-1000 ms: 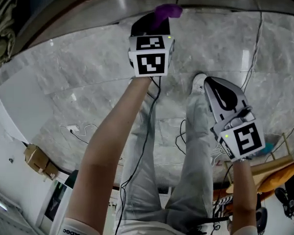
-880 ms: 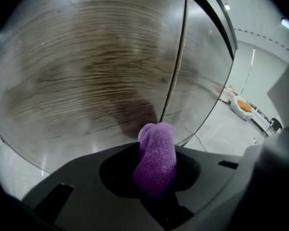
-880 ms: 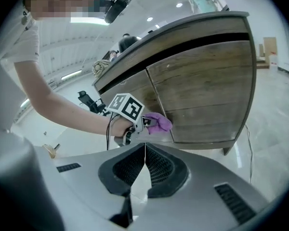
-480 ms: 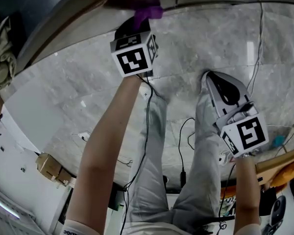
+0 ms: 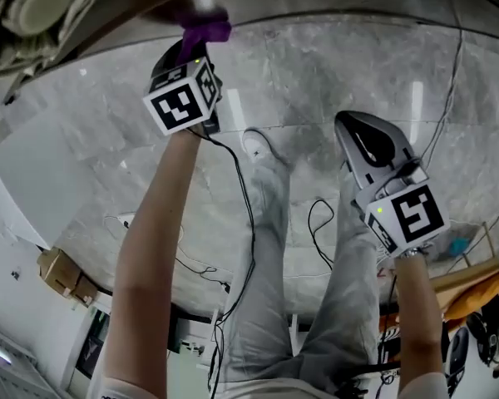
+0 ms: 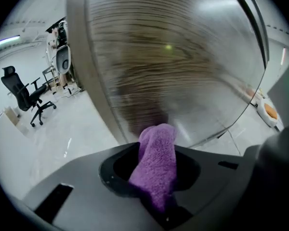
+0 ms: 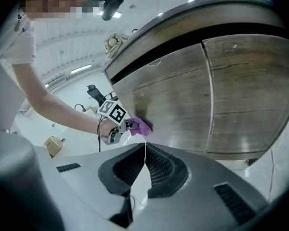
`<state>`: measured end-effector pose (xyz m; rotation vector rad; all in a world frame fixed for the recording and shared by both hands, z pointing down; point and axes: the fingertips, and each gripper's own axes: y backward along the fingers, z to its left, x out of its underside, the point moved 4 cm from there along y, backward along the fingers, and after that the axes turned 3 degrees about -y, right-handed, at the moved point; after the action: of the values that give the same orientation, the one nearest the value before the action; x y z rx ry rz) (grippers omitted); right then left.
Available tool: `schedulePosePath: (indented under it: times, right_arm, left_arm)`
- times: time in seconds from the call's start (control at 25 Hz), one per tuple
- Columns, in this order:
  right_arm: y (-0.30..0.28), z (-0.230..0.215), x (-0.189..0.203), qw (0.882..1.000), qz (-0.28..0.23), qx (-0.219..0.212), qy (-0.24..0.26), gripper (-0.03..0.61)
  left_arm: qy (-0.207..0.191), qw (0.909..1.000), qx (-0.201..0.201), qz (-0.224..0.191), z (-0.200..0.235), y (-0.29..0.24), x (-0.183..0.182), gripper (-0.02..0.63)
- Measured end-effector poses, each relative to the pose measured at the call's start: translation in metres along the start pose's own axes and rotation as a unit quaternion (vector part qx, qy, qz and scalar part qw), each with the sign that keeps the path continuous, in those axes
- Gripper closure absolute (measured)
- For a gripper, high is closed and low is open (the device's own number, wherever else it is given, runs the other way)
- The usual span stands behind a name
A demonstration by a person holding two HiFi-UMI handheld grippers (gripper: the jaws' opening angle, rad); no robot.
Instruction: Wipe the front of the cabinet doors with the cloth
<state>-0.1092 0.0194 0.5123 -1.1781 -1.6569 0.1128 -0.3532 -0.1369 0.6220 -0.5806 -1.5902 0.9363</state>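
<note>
Purple terry cloth (image 6: 156,162) is pinched in the closed jaws of the left gripper (image 6: 156,177) and sticks straight out along their line. Its free end appears pressed to the wood-grain cabinet door (image 6: 173,57), which is blurred at this close range. The cloth's long axis points directly into the door, so the door lies dead ahead of the jaws and any wiping stroke would run sideways across the panel. This gripper is much the nearer of the two to the door. Farther right, the right gripper (image 7: 144,162) is held well back from the door, its jaws together with nothing between them. Only its view takes in the whole front. The cloth sits low on the door, toward its outer left edge, and a seam divides that panel from the neighbouring door (image 7: 250,90), which lies out of the cloth's reach for now. The head view shows the cabinet merely as a dark strip above the cloth.
</note>
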Motion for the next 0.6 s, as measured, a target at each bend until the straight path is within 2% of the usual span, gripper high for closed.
schedulePosePath:
  times: [0.16,0.32,0.44,0.6]
  right_arm:
    - [-0.019,0.016,-0.002,1.000,0.007,-0.017,0.005,0.552]
    - [-0.022,0.020,-0.002,1.000,0.008,-0.028,0.007,0.552]
    - [-0.014,0.012,-0.002,0.999,0.009,-0.034,0.007,0.552]
    - [0.009,-0.010,-0.001,0.999,0.020,-0.038,0.012,0.552]
  left_arm:
    - [0.014,0.9992,-0.038,0.004,0.051,0.007,0.014,0.522]
    - [0.013,0.9987,-0.047,0.014,0.059,0.016,0.034,0.522]
    - [0.002,0.9991,-0.033,0.026,0.029,0.015,0.044,0.522]
    - [-0.013,0.9994,0.012,0.028,-0.049,-0.003,0.040,0.522]
